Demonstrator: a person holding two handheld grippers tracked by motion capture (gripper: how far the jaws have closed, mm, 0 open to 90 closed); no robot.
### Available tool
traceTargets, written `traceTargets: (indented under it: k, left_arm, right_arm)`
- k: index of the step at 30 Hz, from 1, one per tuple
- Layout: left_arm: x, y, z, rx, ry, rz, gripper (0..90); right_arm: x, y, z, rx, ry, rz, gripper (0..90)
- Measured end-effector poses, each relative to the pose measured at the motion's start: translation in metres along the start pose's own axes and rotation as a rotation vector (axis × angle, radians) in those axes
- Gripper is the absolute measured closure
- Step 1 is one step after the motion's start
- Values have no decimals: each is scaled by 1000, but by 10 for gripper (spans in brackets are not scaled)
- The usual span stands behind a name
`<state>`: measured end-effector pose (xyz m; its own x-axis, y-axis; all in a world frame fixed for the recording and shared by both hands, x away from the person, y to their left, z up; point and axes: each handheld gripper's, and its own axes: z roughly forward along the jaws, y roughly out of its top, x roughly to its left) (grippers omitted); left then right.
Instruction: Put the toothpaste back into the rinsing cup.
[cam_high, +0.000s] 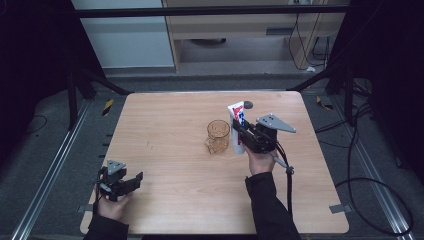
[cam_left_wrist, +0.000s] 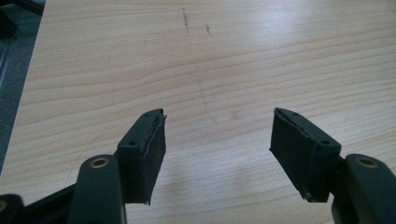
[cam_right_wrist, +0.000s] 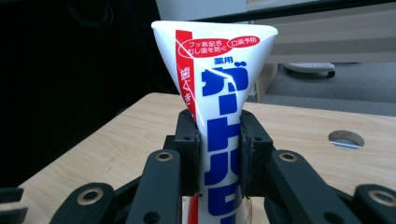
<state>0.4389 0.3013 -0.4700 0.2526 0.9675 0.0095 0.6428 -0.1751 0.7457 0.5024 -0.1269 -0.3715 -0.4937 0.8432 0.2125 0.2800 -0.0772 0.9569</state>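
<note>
Pinching the toothpaste tube (cam_right_wrist: 219, 116) at mid-body between its two pads, the right gripper (cam_high: 243, 134) holds it upright, wide crimped end above the fingers, cap end hidden below them, just beside the amber cup (cam_high: 218, 136). A slack grip on the soft tube may let it slip or tilt against the cup's rim, tipping the cup. The left gripper (cam_left_wrist: 217, 154), fingers spread and empty, rests well apart over bare table (cam_left_wrist: 233, 56).
</note>
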Motion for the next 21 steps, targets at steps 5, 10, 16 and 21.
traceTargets:
  k: [5,10,16,21]
  left_arm:
    - [0,0,0,-1,-1,0,344]
    - [0,0,0,-1,-2,1,344]
    - [1,0,0,0,-5,-2,342]
    - [1,0,1,2,-6,-4,341]
  right_arm:
    - [3,5,10,-50,-16,17,732]
    - [4,9,21,-88,-32,28,731]
    - [2,10,34,-121,-49,43,730]
    - [0,11,46,-126,-49,64,729]
